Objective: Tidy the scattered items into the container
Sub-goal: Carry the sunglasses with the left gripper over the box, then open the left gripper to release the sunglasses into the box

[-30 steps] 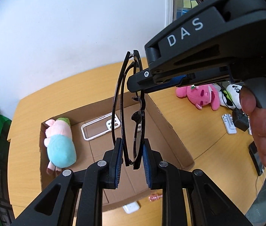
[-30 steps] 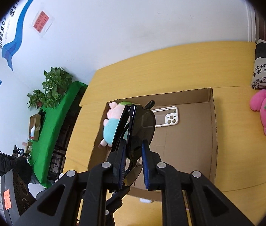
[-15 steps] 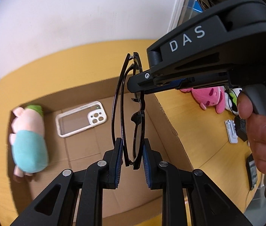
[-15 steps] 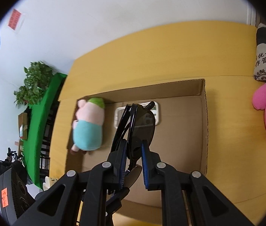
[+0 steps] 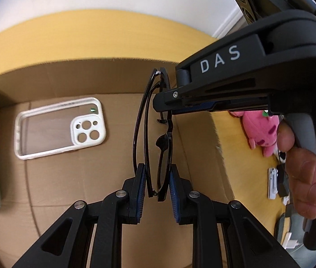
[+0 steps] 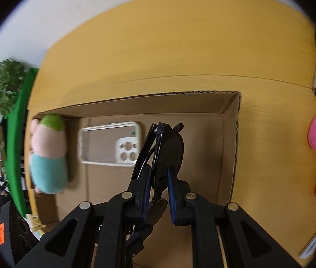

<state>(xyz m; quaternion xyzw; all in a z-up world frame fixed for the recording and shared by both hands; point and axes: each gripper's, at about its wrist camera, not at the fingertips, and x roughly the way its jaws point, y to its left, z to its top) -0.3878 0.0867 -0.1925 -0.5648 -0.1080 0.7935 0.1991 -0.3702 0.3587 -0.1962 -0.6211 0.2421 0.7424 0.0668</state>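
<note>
Left wrist view: left gripper (image 5: 157, 178) clamped on the lower end of folded black-framed glasses (image 5: 152, 131), right gripper (image 5: 169, 109) gripping near the bridge, likely a two-point hold to steady thin wire. Suspended over the open brown cardboard box (image 5: 202, 147); long axis upright, pointing away from the camera. White phone case (image 5: 59, 127) lying on the box floor.

Right wrist view: right gripper (image 6: 159, 183) pinching the glasses (image 6: 169, 147); long axis running away, hinge end far. Plush pig toy (image 6: 47, 154) against the box's left wall.
</note>
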